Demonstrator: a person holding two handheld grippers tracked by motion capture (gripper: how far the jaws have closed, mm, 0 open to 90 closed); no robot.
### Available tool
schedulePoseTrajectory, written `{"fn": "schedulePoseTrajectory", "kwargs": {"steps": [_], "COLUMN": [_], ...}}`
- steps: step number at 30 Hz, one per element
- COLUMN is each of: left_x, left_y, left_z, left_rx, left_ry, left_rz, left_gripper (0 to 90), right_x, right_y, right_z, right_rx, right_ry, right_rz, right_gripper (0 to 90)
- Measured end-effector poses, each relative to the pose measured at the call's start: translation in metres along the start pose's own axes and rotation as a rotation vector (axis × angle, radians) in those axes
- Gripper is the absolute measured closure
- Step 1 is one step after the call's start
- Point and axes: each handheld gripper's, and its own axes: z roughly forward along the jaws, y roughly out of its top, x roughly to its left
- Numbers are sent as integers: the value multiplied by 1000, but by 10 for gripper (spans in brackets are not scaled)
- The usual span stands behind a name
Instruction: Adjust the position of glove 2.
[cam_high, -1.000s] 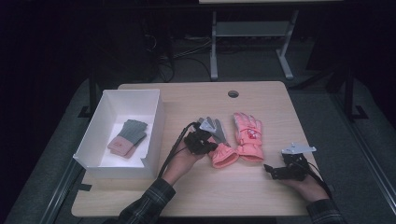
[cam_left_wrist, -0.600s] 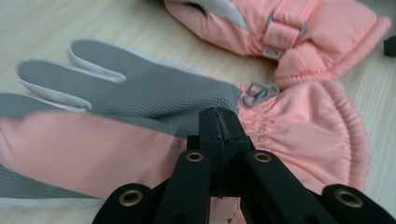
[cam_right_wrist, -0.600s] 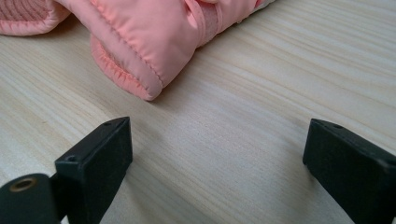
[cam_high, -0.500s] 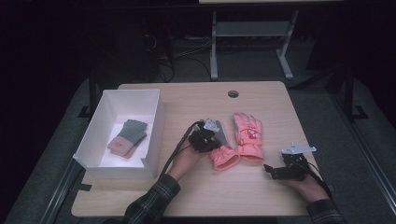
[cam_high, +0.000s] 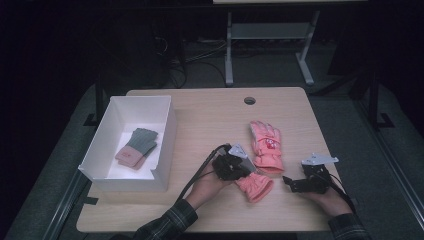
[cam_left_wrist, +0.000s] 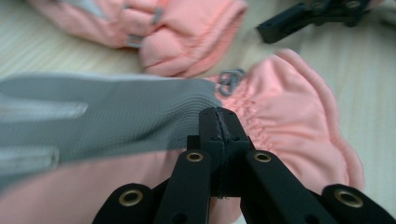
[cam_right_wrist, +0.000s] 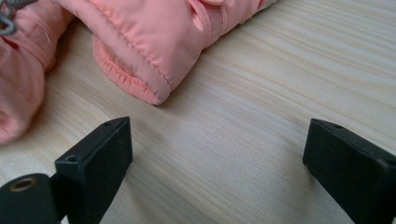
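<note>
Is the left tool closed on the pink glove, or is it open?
Closed. In the left gripper view, the left tool has its two black jaws pressed together, pinching the pink glove near its gathered cuff.

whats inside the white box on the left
The white box holds one knitted glove, grey-green fingers with a pink cuff, lying flat on its floor. Whether a second glove lies beneath it cannot be told; the near wall hides the front strip of the floor.
</note>
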Motion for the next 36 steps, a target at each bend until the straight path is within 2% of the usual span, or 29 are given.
{"fn": "schedulePoseTrajectory", "kwargs": {"steps": [6,10,13,14,15,17,18,19,20,21,23,24,25,26,27,28,29,30,31,34,35,36], "left_x": [-4,-3,-3,-3,-3,-5,-5,-5,-5,-5,-2,1,1,2,4,6,6,6,6,5,5,6], "left_y": [2,-1,-9,-16,-16,-25,-30,-35,-44,-44,-56,-66,-66,-72,-77,-82,-85,-88,-91,-100,-101,-102], "left_z": [-3,-22,-37,-44,-44,-52,-56,-59,-66,-66,-71,-73,-73,-73,-73,-73,-73,-73,-73,-69,-69,-69], "left_rx": [-11,-54,-73,-81,-81,-79,-77,-83,-76,-76,-67,-51,-51,-43,-28,-22,-24,-20,-18,-1,-3,-6], "left_ry": [-14,3,19,41,41,79,85,86,98,98,116,133,133,152,167,165,172,178,189,230,225,225], "left_rz": [13,12,16,28,28,48,52,41,48,48,46,32,32,29,23,6,-3,-8,-11,-10,-15,-17], "left_gripper": [897,896,896,896,895,896,896,896,894,889,875,834,796,796,754,732,690,595,595,463,439,377], "right_x": [0,0,0,0,0,0,0,0,0,0,0,0,0,0,0,0,0,0,0,1,1,1], "right_y": [0,0,0,0,0,0,0,0,0,0,1,1,1,1,1,1,1,0,0,0,0,0], "right_z": [0,0,0,0,0,0,0,0,0,0,1,1,1,1,1,1,1,1,1,1,0,0], "right_rx": [0,0,0,0,0,0,1,1,3,3,9,11,11,11,11,11,11,10,10,11,10,10], "right_ry": [0,0,0,0,0,0,-2,-2,-7,-7,-17,-18,-18,-19,-21,-21,-22,-24,-24,-40,-43,-43], "right_rz": [0,0,0,0,0,0,2,2,11,11,21,20,20,20,20,21,22,22,22,39,43,43], "right_gripper": [77,77,77,77,77,76,67,67,53,53,32,31,31,30,29,29,29,29,29,29,29,29]}}
